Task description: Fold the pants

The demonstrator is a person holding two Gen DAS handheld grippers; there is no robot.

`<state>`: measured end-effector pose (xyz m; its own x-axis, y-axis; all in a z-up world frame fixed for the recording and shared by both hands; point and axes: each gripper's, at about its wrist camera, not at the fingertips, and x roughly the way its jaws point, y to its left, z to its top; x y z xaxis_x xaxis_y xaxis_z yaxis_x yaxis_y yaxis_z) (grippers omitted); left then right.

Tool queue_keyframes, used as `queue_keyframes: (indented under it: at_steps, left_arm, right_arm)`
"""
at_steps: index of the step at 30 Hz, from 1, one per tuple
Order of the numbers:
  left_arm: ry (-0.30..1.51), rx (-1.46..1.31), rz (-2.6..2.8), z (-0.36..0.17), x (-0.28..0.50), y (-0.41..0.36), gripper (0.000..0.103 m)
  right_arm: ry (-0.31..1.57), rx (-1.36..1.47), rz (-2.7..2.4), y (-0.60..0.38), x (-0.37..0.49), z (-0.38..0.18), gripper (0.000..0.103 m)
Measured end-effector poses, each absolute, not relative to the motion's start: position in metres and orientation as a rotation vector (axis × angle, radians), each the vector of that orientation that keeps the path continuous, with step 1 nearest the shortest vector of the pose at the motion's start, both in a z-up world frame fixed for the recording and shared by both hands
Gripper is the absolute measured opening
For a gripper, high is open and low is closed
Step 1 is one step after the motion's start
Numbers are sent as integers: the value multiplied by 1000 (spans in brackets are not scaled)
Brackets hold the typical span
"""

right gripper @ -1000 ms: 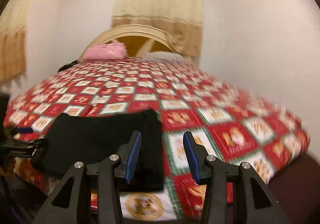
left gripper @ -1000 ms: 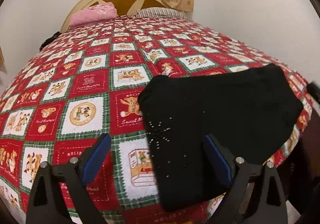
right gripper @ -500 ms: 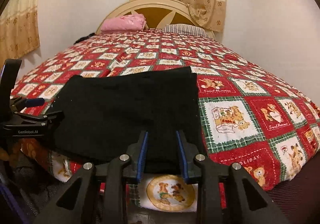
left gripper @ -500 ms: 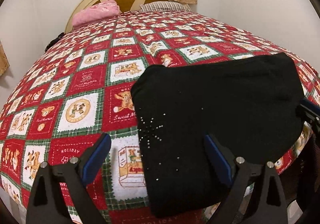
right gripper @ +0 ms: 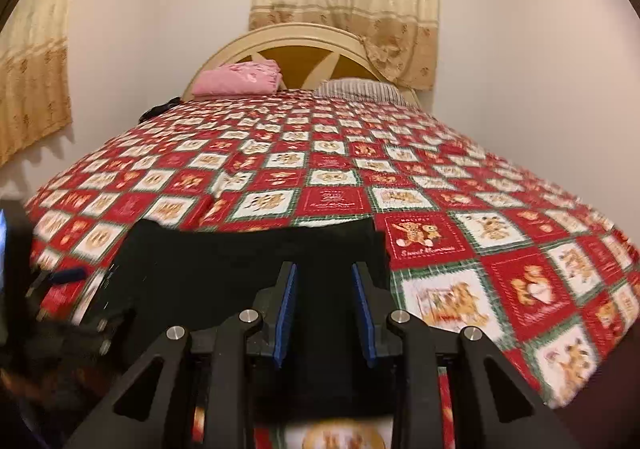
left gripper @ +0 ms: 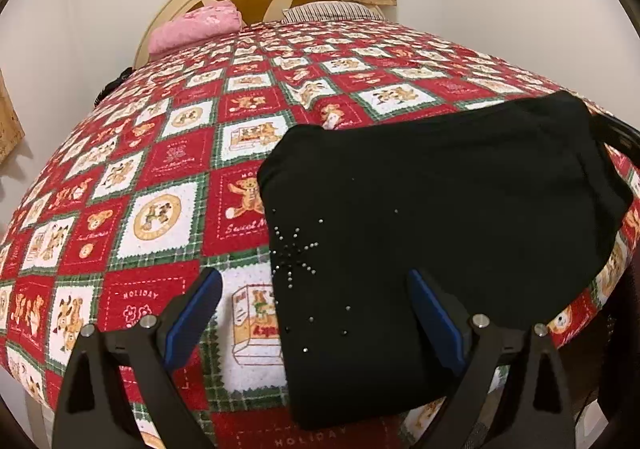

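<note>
The black pants (left gripper: 432, 233) lie folded into a flat rectangle near the foot edge of the bed, with a small starburst of beads on the near left part. My left gripper (left gripper: 316, 301) is open wide and empty, its fingers just above the pants' near left edge. In the right wrist view the pants (right gripper: 224, 269) fill the near left. My right gripper (right gripper: 324, 305) is low over their right end, its jaws partly open with black cloth between and below them; no grip shows. The left gripper (right gripper: 60, 281) shows blurred at the left edge.
The bed carries a red, white and green teddy-bear quilt (left gripper: 168, 169). A pink folded cloth (left gripper: 196, 29) and a striped pillow (left gripper: 332, 11) lie by the cream headboard (right gripper: 300, 45). Curtains hang behind. White walls flank the bed.
My right gripper has swung from the quilt onto the pants' right end, dropped lower, and its jaws have narrowed. My left gripper stayed open while its view drifted slightly left.
</note>
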<state>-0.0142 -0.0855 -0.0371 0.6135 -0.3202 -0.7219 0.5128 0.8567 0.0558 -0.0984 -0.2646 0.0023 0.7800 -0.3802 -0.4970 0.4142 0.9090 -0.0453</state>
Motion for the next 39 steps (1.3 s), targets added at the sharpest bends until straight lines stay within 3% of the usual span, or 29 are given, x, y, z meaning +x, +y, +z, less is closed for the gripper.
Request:
queue_keyframes:
  at_steps: [8,22,28,39]
  left_arm:
    - [782,260,-518,-41,-15,-83,96]
    - [723,396,-679,-45,-39,-73,96]
    - [710,337,-736,-38,-42,-33,96]
    - [739,249,-723,-36,-31,0,96]
  right_arm:
    - [616,93,-470,-282,-61,-22,29]
    - [643,91,-507,-288,-46,-15,29]
    - [502,33,-379,-242,-59,14,29]
    - [702,-68,71,-158,37,4,31]
